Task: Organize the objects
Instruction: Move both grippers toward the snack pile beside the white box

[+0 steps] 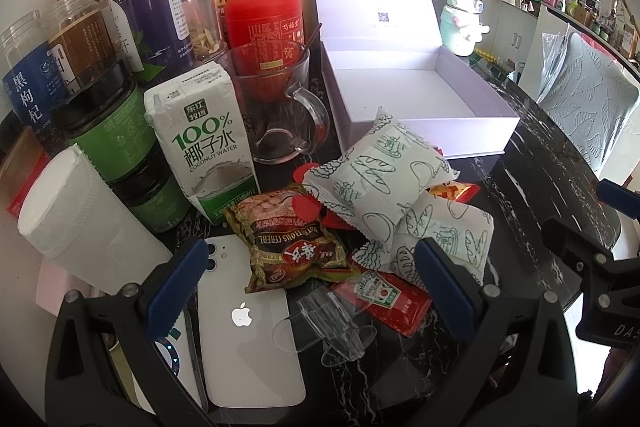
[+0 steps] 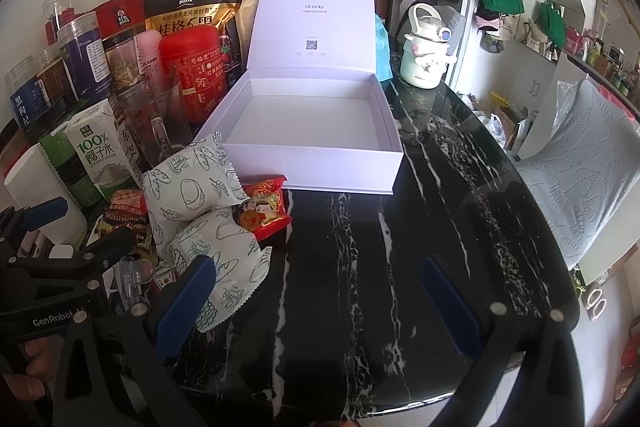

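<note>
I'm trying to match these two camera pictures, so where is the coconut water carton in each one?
Left wrist view: the coconut water carton stands left of centre, beside the glass mug.
Right wrist view: the carton is small at the far left edge, behind the snack packets.
Shared landmark: the open white box, to the carton's right in both views.
</note>
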Demonstrator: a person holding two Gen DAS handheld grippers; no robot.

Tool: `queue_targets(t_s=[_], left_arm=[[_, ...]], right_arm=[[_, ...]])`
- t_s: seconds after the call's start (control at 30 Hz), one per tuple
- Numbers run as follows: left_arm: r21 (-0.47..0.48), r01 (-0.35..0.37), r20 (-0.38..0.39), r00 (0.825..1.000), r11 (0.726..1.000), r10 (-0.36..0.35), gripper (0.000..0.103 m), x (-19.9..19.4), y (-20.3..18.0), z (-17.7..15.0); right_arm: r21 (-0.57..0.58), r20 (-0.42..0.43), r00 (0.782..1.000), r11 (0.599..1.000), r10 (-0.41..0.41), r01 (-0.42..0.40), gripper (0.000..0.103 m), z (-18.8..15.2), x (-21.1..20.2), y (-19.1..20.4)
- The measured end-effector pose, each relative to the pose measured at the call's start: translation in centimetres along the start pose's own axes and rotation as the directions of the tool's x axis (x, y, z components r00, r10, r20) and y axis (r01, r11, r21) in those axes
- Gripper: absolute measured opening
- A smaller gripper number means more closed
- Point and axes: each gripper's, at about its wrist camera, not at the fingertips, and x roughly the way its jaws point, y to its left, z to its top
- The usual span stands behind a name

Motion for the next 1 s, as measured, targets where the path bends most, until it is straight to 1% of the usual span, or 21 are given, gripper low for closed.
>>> queue_targets(t_s=[0.5, 0.77, 1.0], left_arm=[[0.0, -0.001, 0.006, 1.0, 1.0, 0.001, 0.103, -0.6, -0.2, -0.3], [-0.004, -0.01, 0.006, 1.0, 1.0, 0.01, 0.103, -1.1, -0.3, -0.7], [-0.015, -0.01, 0.009, 1.0, 1.0, 0.01, 0.103, -1.6, -0.4, -1.4]], right_arm=[[-0.006, 0.006, 1.0, 1.0, 0.017, -0.017, 0.103, -0.3, -0.3, 0.1], [-0.017, 0.011, 0.999, 0.999, 0.045, -0.045, 0.103, -0.7, -0.7, 0.2], [-0.033, 0.013, 0.996, 0.996, 0.085, -0.084, 0.103, -1.1, -1.1, 0.3]])
